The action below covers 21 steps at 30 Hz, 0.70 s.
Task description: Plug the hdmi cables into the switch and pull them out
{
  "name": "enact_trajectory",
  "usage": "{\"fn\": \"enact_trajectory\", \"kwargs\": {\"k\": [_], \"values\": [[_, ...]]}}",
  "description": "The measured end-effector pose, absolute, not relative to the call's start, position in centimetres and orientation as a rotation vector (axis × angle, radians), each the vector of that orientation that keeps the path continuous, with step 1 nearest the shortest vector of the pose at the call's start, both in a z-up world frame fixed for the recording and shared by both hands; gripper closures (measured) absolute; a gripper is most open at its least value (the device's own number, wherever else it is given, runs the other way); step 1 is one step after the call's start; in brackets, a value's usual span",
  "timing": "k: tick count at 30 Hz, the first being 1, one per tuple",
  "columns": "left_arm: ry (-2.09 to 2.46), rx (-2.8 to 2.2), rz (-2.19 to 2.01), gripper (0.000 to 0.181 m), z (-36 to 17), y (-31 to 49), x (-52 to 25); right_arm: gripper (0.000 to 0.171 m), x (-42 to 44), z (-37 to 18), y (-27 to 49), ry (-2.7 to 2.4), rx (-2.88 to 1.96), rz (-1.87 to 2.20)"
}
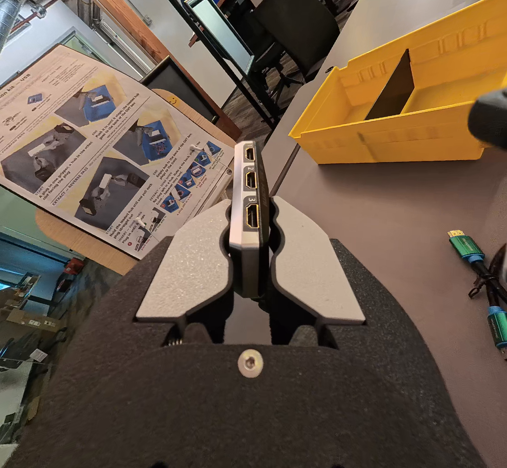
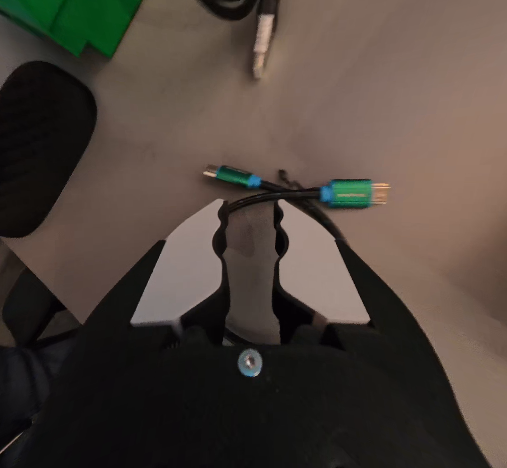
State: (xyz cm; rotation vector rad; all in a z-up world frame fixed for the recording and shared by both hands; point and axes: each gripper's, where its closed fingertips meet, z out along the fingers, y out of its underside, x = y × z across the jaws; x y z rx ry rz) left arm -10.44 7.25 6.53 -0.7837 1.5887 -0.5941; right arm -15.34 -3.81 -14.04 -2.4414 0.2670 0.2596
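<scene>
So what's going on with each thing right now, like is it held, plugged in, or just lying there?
left gripper: shut on the HDMI switch
HDMI switch: held on edge, all three visible ports empty
right gripper: open, over the cable, holding nothing
green HDMI plugs: unplugged, lying on the table, cables crossed
silver plug: unplugged, lying on the table
yellow bin: empty as far as shown

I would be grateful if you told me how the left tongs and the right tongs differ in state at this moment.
The left tongs are shut on the switch, held edge-up with its three ports empty; the right tongs are open and hold nothing. The left tongs are raised off the table; the right tongs point down at the green-ended cable. Both have pale fingers on black bodies.
</scene>
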Motion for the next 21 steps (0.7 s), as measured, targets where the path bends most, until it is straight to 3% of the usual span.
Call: {"fn": "enact_trajectory", "kwargs": {"k": [3,6,10,15,21], "values": [[1.589,-0.784,-0.596,0.158,6.6,7.2,-10.4,0.127,-16.7,-16.1,-3.9,0.19,-2.555,0.059],[1.588,-0.786,-0.599,0.158,6.7,7.2,-10.5,0.129,-17.0,-16.2,-2.8,0.174,-2.528,-0.066],[1.592,-0.783,-0.595,0.158,6.8,7.1,-10.6,0.148,-18.6,-16.2,-3.0,-0.083,-2.597,-0.057],[1.591,-0.784,-0.609,0.158,7.0,7.2,-10.9,0.164,-17.6,-16.2,-8.9,-0.638,-2.746,-0.133],[1.583,-0.791,-0.627,0.158,7.4,7.4,-11.1,0.149,-13.8,-15.6,-12.5,-0.518,-2.766,-0.088]]}}
